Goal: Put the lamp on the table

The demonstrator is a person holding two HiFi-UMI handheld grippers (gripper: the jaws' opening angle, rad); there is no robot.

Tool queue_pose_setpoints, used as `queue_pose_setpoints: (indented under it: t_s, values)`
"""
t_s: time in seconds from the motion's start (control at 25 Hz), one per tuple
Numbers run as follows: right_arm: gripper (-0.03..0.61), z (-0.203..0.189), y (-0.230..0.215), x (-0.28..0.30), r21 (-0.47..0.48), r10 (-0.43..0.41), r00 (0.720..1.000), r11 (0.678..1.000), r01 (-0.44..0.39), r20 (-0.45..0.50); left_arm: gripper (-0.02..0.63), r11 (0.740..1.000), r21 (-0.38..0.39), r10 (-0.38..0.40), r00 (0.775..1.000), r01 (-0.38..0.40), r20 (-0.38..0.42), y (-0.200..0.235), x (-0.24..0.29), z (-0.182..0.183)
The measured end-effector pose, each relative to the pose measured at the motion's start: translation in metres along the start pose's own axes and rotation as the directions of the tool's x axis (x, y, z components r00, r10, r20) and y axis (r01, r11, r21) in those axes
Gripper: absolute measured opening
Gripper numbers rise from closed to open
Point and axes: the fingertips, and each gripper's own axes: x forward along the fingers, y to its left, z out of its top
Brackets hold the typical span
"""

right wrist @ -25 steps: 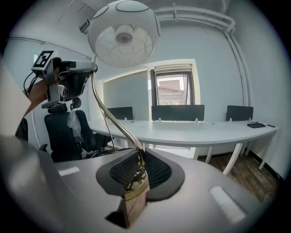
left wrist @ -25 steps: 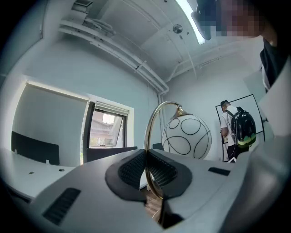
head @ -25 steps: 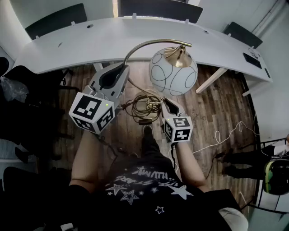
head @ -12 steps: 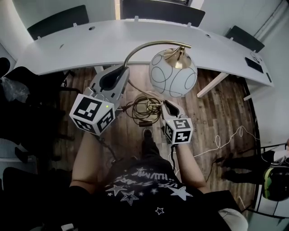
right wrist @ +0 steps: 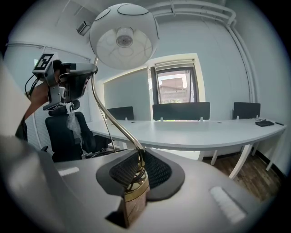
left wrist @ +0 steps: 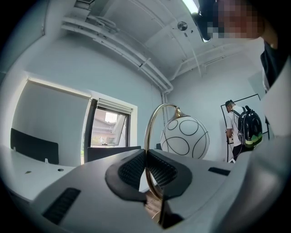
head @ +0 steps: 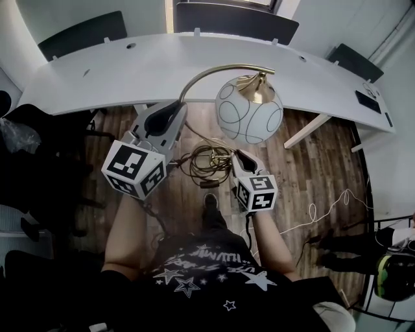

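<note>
The lamp hangs in the air between my two grippers, in front of the white curved table (head: 162, 68). Its white globe shade (head: 249, 111) with black circle lines hangs from a brass arched stem (head: 214, 70). My left gripper (head: 176, 110) is shut on the thin brass stem (left wrist: 146, 169), high up at the left. My right gripper (head: 237, 155) is shut on the lower stem just above the brass base piece (right wrist: 134, 200). The globe (right wrist: 123, 35) hangs above the right gripper (right wrist: 137, 157). The lamp's cord (head: 209, 159) hangs in a coil between the grippers.
Dark chairs (head: 233, 19) stand behind the table, and a black office chair (right wrist: 68, 132) is at the left. A small dark item (head: 364, 102) lies on the table's right end. Cables (head: 327, 207) trail on the wooden floor. A person with a backpack (left wrist: 239, 129) stands off to the right.
The table edge has drawn nearer in the head view, and the lamp and both grippers have moved slightly toward it. Both grips are unchanged.
</note>
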Motion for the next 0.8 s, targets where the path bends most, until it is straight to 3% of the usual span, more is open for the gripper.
queue_pose_setpoints:
  t_s: [0.8]
  values:
    - [0.044,0.07,-0.102,0.128,-0.001,0.056,0.998,0.998,-0.056,0.008,0.031,0.997,0.018,0.07,0.997,-0.069,-0.015,0.079,0.145,0.001]
